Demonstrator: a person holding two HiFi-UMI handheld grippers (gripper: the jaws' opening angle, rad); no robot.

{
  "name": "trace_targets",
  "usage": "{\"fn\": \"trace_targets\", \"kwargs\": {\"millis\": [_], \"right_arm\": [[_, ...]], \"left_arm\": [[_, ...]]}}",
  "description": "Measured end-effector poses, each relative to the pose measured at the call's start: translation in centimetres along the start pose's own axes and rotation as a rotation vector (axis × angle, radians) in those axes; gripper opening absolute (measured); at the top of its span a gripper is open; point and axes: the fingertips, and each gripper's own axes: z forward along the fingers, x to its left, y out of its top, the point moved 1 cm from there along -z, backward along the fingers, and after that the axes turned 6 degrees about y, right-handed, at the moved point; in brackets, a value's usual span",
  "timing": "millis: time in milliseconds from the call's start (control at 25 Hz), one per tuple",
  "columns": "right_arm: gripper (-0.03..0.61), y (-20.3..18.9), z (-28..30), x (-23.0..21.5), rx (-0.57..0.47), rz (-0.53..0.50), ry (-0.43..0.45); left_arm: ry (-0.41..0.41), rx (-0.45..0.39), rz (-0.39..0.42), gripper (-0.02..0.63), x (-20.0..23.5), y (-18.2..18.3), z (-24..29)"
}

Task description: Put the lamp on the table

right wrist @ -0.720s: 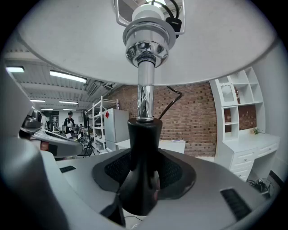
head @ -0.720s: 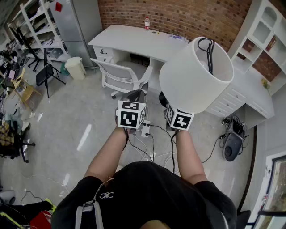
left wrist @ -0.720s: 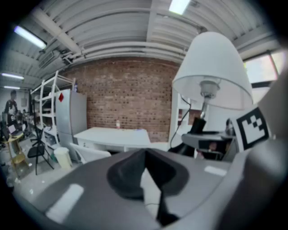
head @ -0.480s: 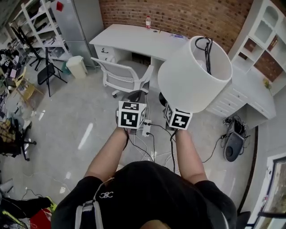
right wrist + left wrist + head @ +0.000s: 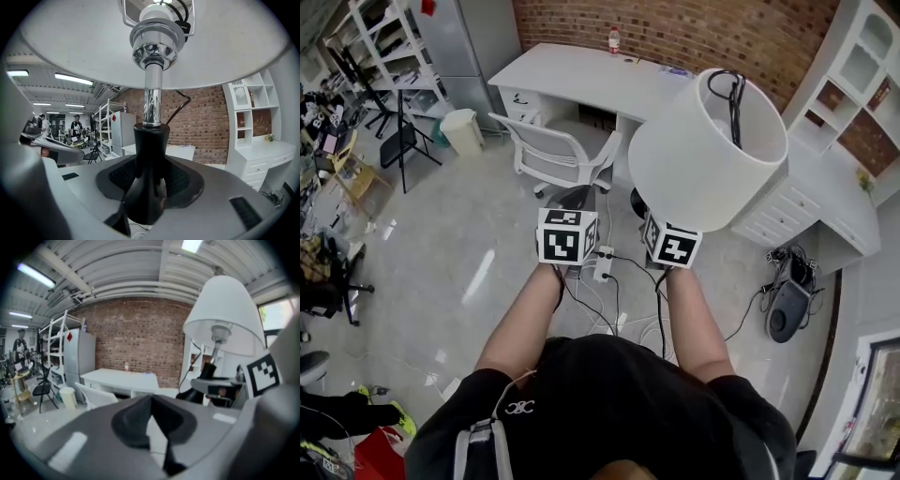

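Observation:
The lamp has a big white shade [image 5: 708, 150], a chrome stem [image 5: 151, 101] and a black foot [image 5: 146, 187]. It stands upright, carried in the air in front of me. My right gripper [image 5: 149, 176] is shut on the black foot, and its marker cube [image 5: 673, 246] shows under the shade. The lamp's black cord [image 5: 733, 94] runs out of the top of the shade. To the left of it, my left gripper [image 5: 151, 401] is shut with nothing in it; its cube [image 5: 565, 236] shows level with the right one. The white table [image 5: 581, 73] stands ahead by the brick wall.
A white office chair [image 5: 558, 155] stands before the table, with a bin [image 5: 466, 131] to its left. A power strip and cables [image 5: 605, 272] lie on the floor below my hands. White drawers and shelves [image 5: 825, 202] line the right wall. Metal racks [image 5: 380, 47] stand far left.
I have moved a little nearer to the table with the lamp still held upright. Both grippers sit slightly higher in the head view.

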Motion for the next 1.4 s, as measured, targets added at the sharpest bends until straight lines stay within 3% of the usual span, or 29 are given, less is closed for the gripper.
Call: {"fn": "trace_targets", "kwargs": {"millis": [320, 600, 1080, 1400], "right_arm": [[0.16, -0.8, 1.6, -1.2, 0.02, -0.008, 0.004], [0.16, -0.6, 6.9, -3.6, 0.023, -0.025, -0.043], [0.16, 5.0, 21.7, -5.8, -0.027, -0.01, -0.138], [0.16, 6.2, 28.1, -5.7, -0.032, -0.013, -0.185]], "left_arm": [[0.0, 0.024, -0.018, 0.002, 0.2, -1.1, 2.4], [-0.041, 0.036, -0.032, 0.002, 2.2, -0.9, 8.9], [-0.152, 0.001, 0.009, 0.002, 10.3, 7.4, 23.2], [-0.203, 0.022, 0.016, 0.002, 14.2, 8.5, 29.3]]}}
